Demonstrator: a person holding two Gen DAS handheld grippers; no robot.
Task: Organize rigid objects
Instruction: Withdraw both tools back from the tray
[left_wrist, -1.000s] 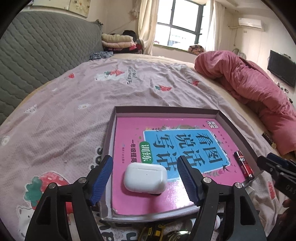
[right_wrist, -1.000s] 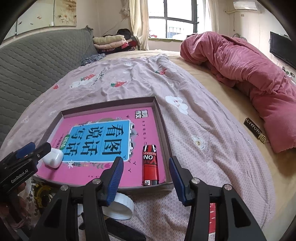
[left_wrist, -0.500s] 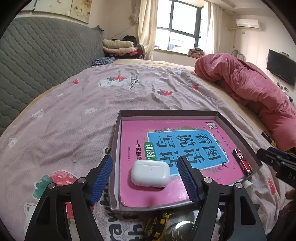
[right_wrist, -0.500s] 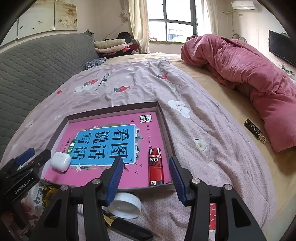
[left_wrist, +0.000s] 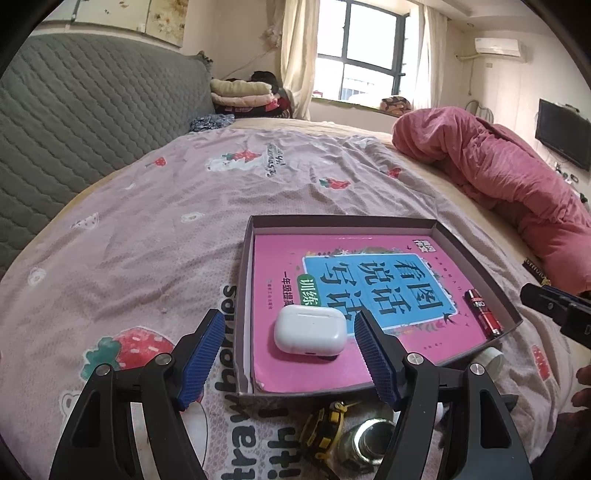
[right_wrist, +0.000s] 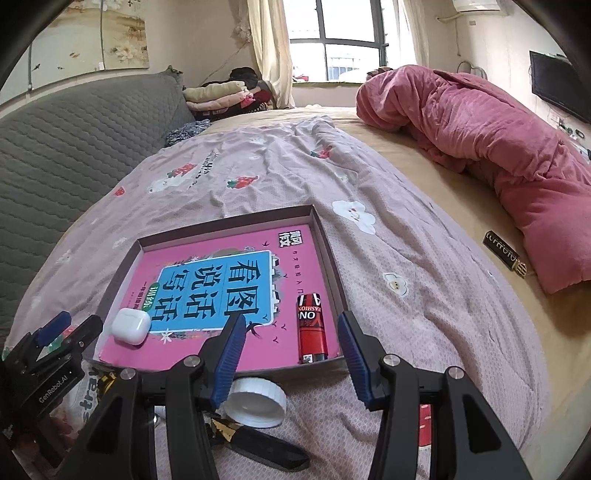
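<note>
A shallow grey tray (left_wrist: 332, 221) (right_wrist: 221, 225) lies on the bedspread with a pink and blue book (left_wrist: 369, 280) (right_wrist: 221, 288) inside. On the book rest a white earbud case (left_wrist: 309, 330) (right_wrist: 131, 325) and a red lighter (left_wrist: 484, 313) (right_wrist: 312, 328). My left gripper (left_wrist: 289, 317) (right_wrist: 55, 339) stands open near the tray's front left, its blue pads wide of the case and not touching it. Over the tray's front right edge my right gripper (right_wrist: 291, 321) (left_wrist: 554, 310) is open, the lighter just beyond its fingers, untouched.
In front of the tray lie a white cap (right_wrist: 255, 400), a black-handled tool (right_wrist: 258, 443), a yellow-black tape measure (left_wrist: 325, 428) and a metal fitting (left_wrist: 365, 439). A pink quilt (left_wrist: 498, 177) fills the right, a grey headboard (left_wrist: 74, 110) the left. A small black-gold item (right_wrist: 502, 253) lies near the quilt.
The left gripper has drawn back from the earbud case, which now sits farther ahead of the pads. The right gripper has barely shifted.
</note>
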